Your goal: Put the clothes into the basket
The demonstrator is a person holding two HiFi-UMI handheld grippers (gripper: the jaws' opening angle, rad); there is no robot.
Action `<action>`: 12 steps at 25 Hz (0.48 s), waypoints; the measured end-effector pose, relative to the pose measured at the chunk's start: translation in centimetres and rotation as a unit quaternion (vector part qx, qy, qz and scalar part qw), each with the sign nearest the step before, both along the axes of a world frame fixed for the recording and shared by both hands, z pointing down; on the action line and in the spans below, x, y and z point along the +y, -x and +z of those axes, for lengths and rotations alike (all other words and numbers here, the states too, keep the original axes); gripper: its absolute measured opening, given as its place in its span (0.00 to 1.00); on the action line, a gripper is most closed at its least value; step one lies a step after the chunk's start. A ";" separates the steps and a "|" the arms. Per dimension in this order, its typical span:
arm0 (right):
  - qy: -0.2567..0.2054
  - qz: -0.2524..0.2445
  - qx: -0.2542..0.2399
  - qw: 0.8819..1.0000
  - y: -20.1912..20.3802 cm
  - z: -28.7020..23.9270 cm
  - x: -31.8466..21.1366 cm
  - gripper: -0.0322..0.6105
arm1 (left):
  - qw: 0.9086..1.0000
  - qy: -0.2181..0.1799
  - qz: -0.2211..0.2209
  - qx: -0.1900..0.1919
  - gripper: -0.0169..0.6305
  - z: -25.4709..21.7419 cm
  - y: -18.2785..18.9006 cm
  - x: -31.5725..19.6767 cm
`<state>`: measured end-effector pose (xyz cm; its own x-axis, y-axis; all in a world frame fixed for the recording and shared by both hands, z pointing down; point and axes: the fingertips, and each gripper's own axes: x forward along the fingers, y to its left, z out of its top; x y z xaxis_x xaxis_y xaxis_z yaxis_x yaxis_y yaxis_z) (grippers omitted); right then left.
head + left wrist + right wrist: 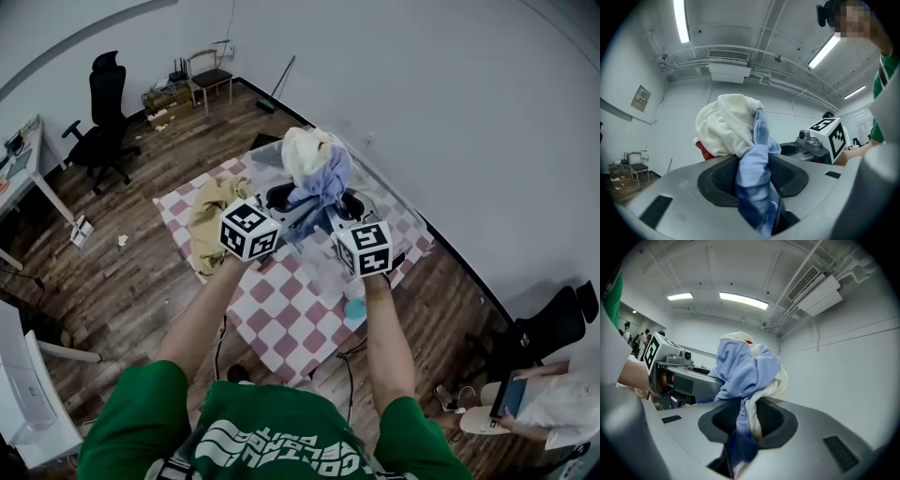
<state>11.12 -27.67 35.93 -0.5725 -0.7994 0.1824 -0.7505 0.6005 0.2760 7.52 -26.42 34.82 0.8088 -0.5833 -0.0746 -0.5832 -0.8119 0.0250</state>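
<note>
Both grippers are raised above the table and share one bundle of clothes: a light blue garment (323, 183) wrapped with a cream one (302, 150). My left gripper (752, 161) is shut on the blue cloth (757, 140), with the cream cloth (724, 124) bulging above it and a red scrap (704, 151) behind. My right gripper (747, 406) is shut on blue cloth (743, 369) and a cream fold (752, 416). In the head view the left gripper (279, 204) and right gripper (342, 208) meet under the bundle. What looks like a pale translucent bin (265, 157) is mostly hidden behind it.
A tan garment (211, 220) lies on the pink checkered tablecloth (281, 309), and a teal object (354, 307) sits near its right edge. Around it are wood floor, a black office chair (105, 112), a desk (23, 155), a seated person (553, 403) and a white wall (450, 112).
</note>
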 end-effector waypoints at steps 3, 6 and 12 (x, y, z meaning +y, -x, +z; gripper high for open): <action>0.002 0.005 -0.001 1.000 -3.8 0.0 -1.4 0.21 | 1.000 0.002 0.005 -0.004 0.30 0.0 -3.8 -1.5; 0.004 0.014 -0.001 1.000 -7.9 0.2 -2.6 0.21 | 1.000 0.004 0.017 -0.010 0.30 0.1 -7.9 -2.7; 0.018 0.026 -0.012 0.999 -12.8 1.7 -4.3 0.21 | 0.999 0.017 0.030 -0.030 0.30 1.5 -12.8 -4.5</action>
